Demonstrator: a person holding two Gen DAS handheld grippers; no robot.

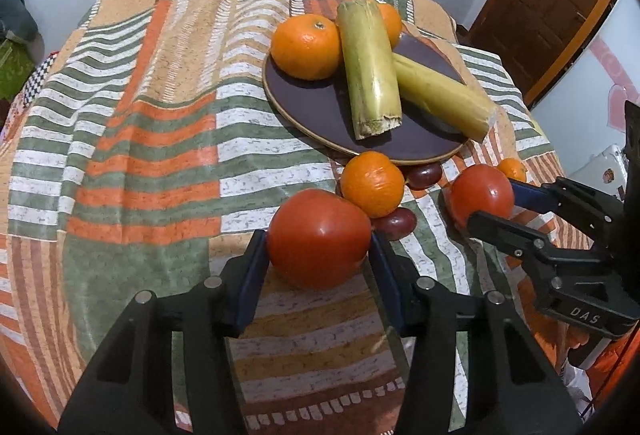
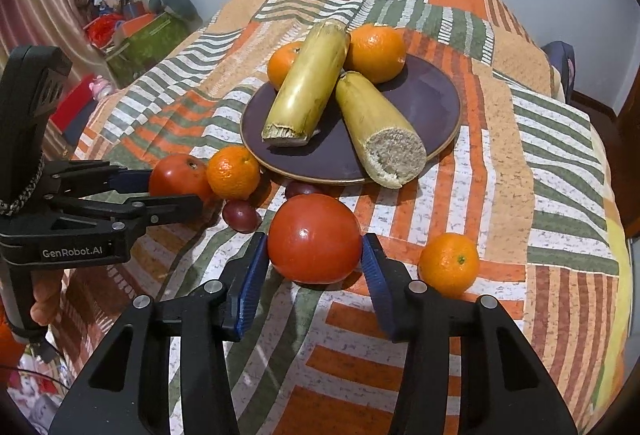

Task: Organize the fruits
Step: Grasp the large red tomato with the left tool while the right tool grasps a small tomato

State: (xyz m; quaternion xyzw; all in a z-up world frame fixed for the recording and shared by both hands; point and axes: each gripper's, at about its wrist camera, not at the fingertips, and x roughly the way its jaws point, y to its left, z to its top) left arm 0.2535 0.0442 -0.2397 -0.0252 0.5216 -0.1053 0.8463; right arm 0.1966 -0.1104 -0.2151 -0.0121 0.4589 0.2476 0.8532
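Note:
Two red tomatoes lie on the striped cloth in front of a dark plate (image 1: 320, 107). My left gripper (image 1: 319, 253) is shut on the left tomato (image 1: 319, 237), a blue pad touching each side. From the right wrist view that gripper (image 2: 176, 191) shows side-on at the left, around the same tomato (image 2: 180, 175). My right gripper (image 2: 316, 255) is shut on the other tomato (image 2: 314, 238), also seen at the right of the left wrist view (image 1: 482, 195). The plate (image 2: 432, 103) carries two oranges (image 2: 376, 51) and two yellow-green cane pieces (image 2: 308, 87).
A small orange (image 2: 233, 171) and dark red grapes (image 2: 240, 215) lie between the tomatoes and the plate rim. Another small orange (image 2: 449, 263) sits to the right of my right gripper. The cloth drops off at the table edges; a wooden door (image 1: 552, 3) stands far right.

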